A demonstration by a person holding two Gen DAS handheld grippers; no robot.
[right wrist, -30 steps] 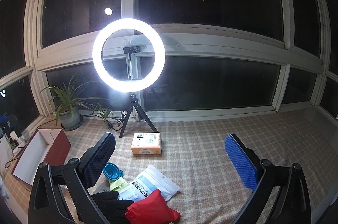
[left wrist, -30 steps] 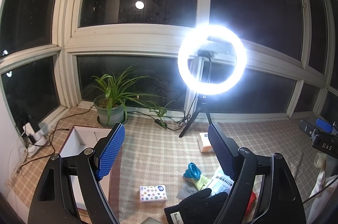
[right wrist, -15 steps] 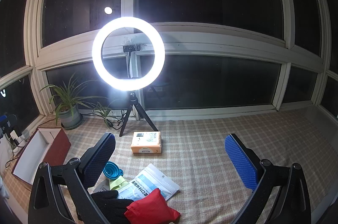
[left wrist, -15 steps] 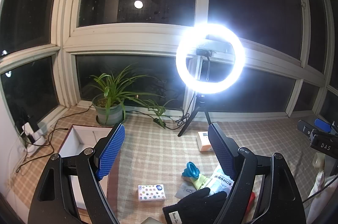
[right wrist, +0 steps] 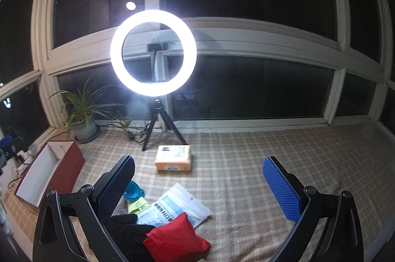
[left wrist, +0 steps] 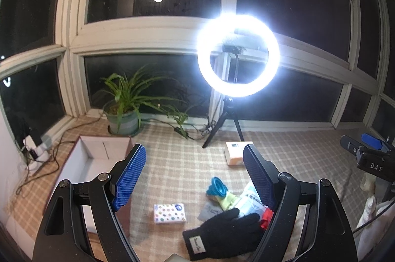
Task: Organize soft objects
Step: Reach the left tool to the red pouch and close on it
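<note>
Both sets of jaws spread wide, nothing held. Left gripper (left wrist: pixel 193 175) and right gripper (right wrist: pixel 198 185) both hovering above the checked cloth worktop (right wrist: pixel 246 163), blue ribbed pads facing inward.

Looks like the very start: approach step, nothing picked yet, pile unsorted.

Right below and between the left jaws: small dotted tissue pack (left wrist: pixel 169 209), lying flat, long axis running across from one jaw to the other. Just under the left gripper's right-hand jaw: black knit glove (left wrist: pixel 222 234), cuff with label towards the camera, fingers pointing away and to the right, so long axis diagonal. Glove touching a white printed mask pouch (right wrist: pixel 182 202), which runs diagonally too. Red soft fabric pouch (right wrist: pixel 176 237) low between the right jaws, overlapping pouch and glove. Yellow-green cloth (right wrist: pixel 137 206) and a teal collapsible funnel (right wrist: pixel 134 189) tucked beside the right gripper's left-hand jaw. Orange wipes pack (right wrist: pixel 172 158) farther ahead, long axis crosswise.

Red open box with white inside (right wrist: pixel 49 170) way out past the left-hand jaw, probably the destination.

Next move, best guess: drop onto one item, jaws lined across its short side, gentle squeeze since it all deforms. Glove and red pouch overlapping, so dragging a neighbour along seems likely.
</note>
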